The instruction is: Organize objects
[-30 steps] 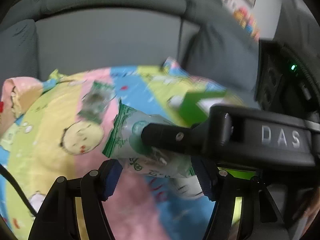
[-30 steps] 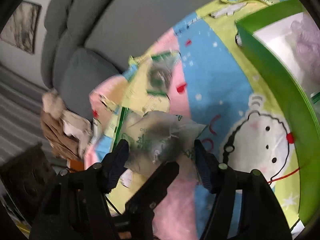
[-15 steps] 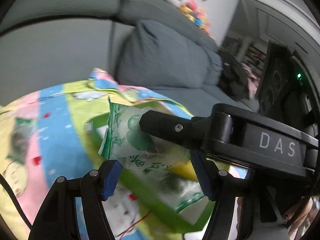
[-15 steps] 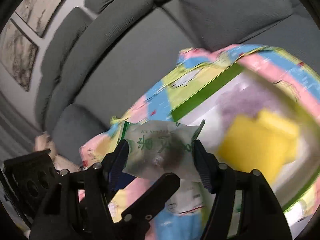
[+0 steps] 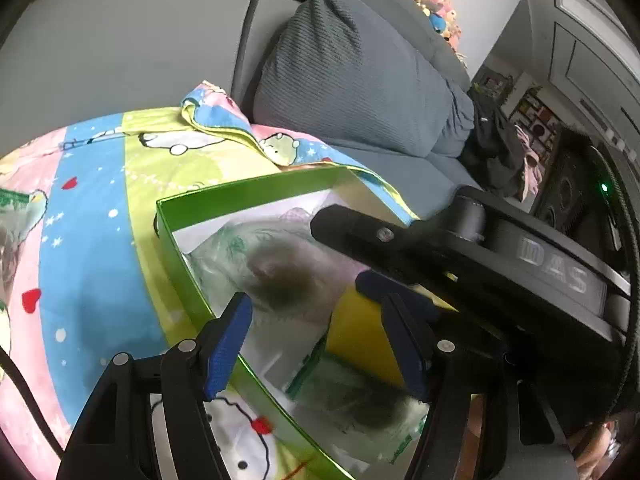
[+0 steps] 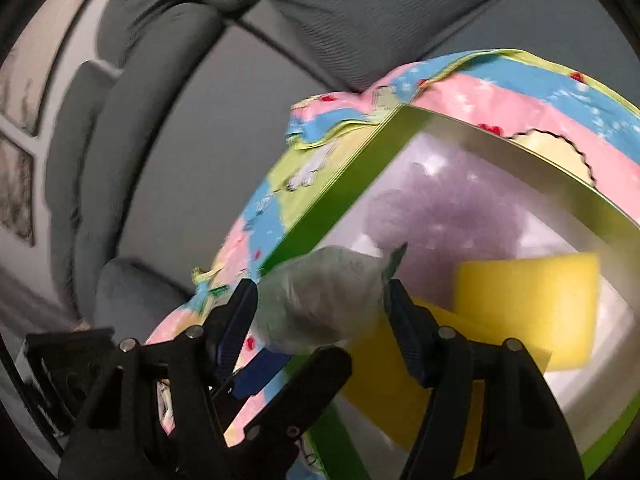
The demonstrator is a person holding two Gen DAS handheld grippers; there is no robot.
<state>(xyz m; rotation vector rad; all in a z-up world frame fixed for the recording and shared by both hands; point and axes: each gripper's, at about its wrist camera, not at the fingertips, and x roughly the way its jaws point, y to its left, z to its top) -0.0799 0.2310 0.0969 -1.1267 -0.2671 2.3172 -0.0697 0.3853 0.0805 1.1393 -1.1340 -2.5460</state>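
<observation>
A green-walled box [image 5: 256, 190] with a white inside sits on a colourful cartoon blanket [image 5: 92, 248]. My left gripper [image 5: 316, 338] is open over the box. One clear packet with green print [image 5: 276, 268] is blurred between its fingers, above the box floor; another [image 5: 356, 404] lies lower. My right gripper [image 6: 320, 312] is shut on a clear packet [image 6: 320, 300] at the box's green wall [image 6: 332, 192]. Yellow sponges [image 6: 528, 300] and a purple fluffy thing [image 6: 448, 212] lie inside.
A grey sofa back [image 5: 120, 40] and a grey ribbed cushion [image 5: 352, 80] stand behind the blanket. The right gripper's black body [image 5: 500, 264] crosses the left wrist view. Another packet [image 5: 12, 216] lies at the blanket's left edge.
Both grippers have swung from the blanket to over the green box. The packet between the left fingers now looks loose and blurred in the box. The right gripper still holds its packet.
</observation>
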